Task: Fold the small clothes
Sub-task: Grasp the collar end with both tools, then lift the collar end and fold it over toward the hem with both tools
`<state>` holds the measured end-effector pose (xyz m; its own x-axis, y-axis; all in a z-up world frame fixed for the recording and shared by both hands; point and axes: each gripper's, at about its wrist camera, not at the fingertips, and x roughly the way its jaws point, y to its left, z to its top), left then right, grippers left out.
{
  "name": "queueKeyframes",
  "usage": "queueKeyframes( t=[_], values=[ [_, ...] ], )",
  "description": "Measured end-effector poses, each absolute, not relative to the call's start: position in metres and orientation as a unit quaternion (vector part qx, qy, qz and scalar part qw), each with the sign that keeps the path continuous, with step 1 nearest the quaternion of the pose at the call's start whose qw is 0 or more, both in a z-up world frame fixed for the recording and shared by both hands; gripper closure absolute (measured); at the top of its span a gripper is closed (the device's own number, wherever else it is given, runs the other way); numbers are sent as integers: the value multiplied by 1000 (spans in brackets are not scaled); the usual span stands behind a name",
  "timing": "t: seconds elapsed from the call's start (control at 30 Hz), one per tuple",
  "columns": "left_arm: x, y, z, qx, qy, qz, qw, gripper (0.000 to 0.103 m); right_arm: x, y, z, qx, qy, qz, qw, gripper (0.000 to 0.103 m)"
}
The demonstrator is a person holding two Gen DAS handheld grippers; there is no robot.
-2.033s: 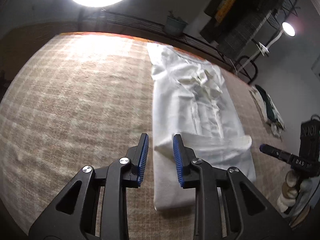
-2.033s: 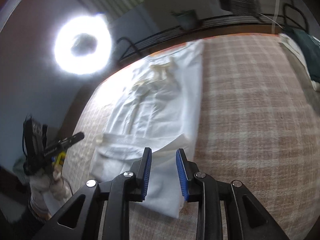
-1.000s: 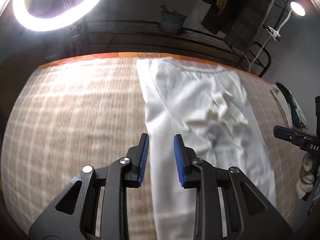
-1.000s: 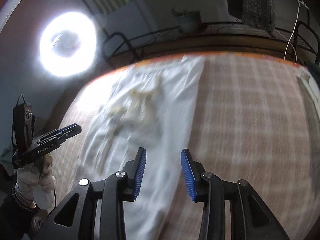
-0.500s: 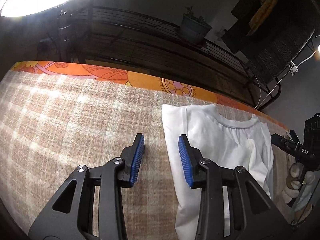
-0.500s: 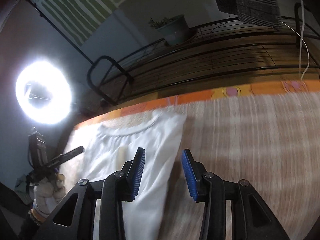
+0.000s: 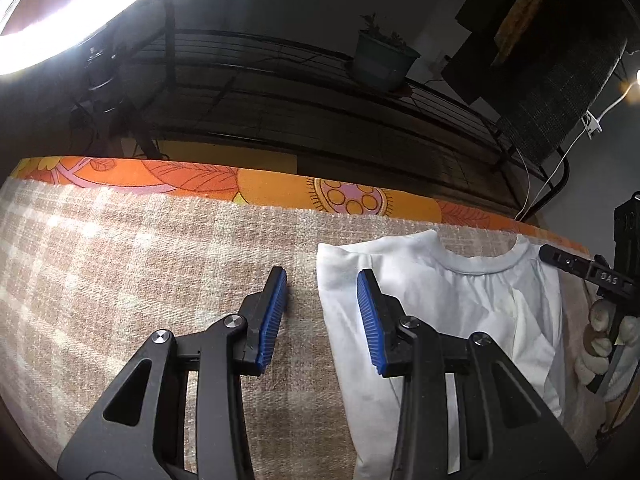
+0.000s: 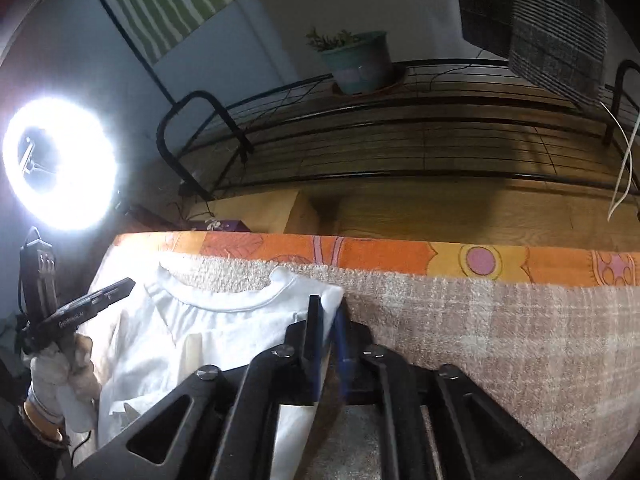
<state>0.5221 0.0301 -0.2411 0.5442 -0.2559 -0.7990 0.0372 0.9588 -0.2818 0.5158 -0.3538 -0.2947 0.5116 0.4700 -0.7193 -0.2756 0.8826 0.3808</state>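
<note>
Dim room, glaring ring light

"DAS" on right tongs, left-wrist view

You have one white shirt at lower right, one plaid cloth under it, two grippers, left and right, one ring light at left, one potted plant up top.

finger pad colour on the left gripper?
Blue ribbed pads on black fingers; clearest in the left wrist view.
</note>
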Motion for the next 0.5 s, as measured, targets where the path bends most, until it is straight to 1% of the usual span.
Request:
queueKeyframes(
  t=[0.03,0.07,0.2,0.23,0.27,0.3,0.33,0.37,0.43,0.5],
  values=[
    [523,29,-241,-115,470,-85,871,67,514,-360,-294,131,440,225,859,59],
    [526,27,-241,-114,470,-86,871,67,511,-369,-293,161,429,233,858,58],
    [534,13,-240,-94,472,-88,872,67,510,-379,-301,202,436,241,843,59],
    [536,9,-240,-85,472,-88,873,67,511,-377,-304,200,441,242,841,64],
    [538,4,-240,-74,472,-88,874,73,510,-371,-304,189,443,242,842,65],
    [539,0,-241,-65,471,-86,875,88,510,-366,-303,178,443,243,844,75],
    [539,-3,-241,-59,472,-88,875,92,510,-358,-303,166,450,251,841,94],
    [539,-6,-241,-55,470,-87,876,95,510,-351,-302,154,456,257,838,100],
    [535,-10,-238,-53,465,-82,880,97,506,-342,-296,121,453,254,846,102],
    [528,-11,-231,-58,454,-88,885,98,499,-337,-286,114,443,268,848,102]
  ],
)
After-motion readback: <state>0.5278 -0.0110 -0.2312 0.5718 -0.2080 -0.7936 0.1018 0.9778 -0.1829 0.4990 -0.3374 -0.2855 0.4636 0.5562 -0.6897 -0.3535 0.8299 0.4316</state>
